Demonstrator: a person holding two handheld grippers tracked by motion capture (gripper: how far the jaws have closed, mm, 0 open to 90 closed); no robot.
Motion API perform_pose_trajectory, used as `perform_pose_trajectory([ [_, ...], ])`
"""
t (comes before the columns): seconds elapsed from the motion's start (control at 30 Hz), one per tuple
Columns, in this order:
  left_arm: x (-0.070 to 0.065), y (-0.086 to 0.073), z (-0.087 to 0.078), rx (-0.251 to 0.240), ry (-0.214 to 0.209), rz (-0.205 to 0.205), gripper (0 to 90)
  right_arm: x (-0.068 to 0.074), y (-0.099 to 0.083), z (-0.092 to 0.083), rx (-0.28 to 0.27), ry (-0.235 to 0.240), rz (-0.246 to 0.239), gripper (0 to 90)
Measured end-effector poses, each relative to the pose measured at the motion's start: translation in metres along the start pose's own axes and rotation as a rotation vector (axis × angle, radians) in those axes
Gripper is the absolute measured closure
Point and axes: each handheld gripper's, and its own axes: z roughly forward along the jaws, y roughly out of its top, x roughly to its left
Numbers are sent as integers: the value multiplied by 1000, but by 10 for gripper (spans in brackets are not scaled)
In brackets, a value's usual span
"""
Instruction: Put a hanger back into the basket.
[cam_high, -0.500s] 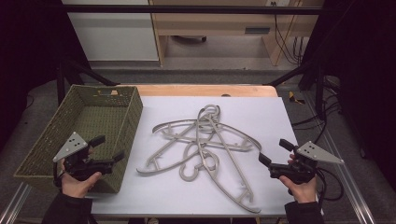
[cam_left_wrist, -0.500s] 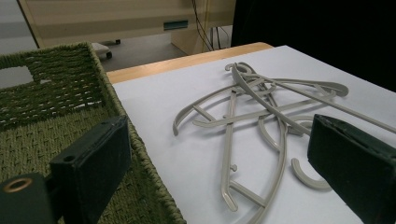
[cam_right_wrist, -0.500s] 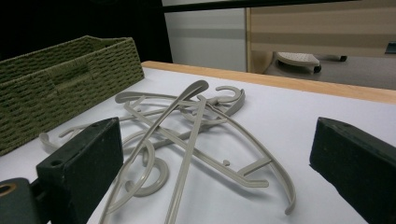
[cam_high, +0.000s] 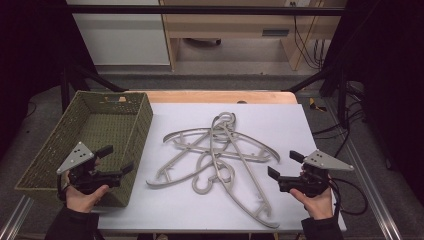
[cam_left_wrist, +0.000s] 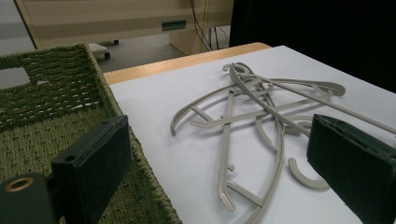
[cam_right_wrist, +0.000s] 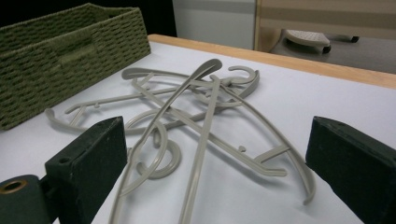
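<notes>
Tangled grey hangers (cam_high: 220, 157) lie between the left tool (cam_high: 116, 159) and right tool (cam_high: 282, 165), both wide, touching neither.

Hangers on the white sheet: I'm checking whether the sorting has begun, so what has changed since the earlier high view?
Nothing visibly changed. The tangled grey hangers lie as they did, untouched, the green woven basket sits in the same spot, and the left claw and right claw are both open and hold nothing, on either side of the pile.
</notes>
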Motion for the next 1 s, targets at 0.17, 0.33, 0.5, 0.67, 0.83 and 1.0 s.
perform_pose_trajectory([
  [0.17,-1,0,0,-1,-1,4,62,13,3,8,57,17,-21,64],
  [0.33,-2,0,1,2,-2,5,63,25,3,19,109,47,-46,68],
  [0.5,-2,0,1,2,-3,7,64,37,2,31,158,55,-56,94],
  [0.67,-2,0,2,5,-3,11,66,50,2,43,218,67,-95,103],
  [0.83,-3,1,2,6,-2,16,66,59,-2,55,277,83,-111,129],
  [1.0,-4,1,2,5,-3,17,66,65,-6,63,329,98,-126,168],
])
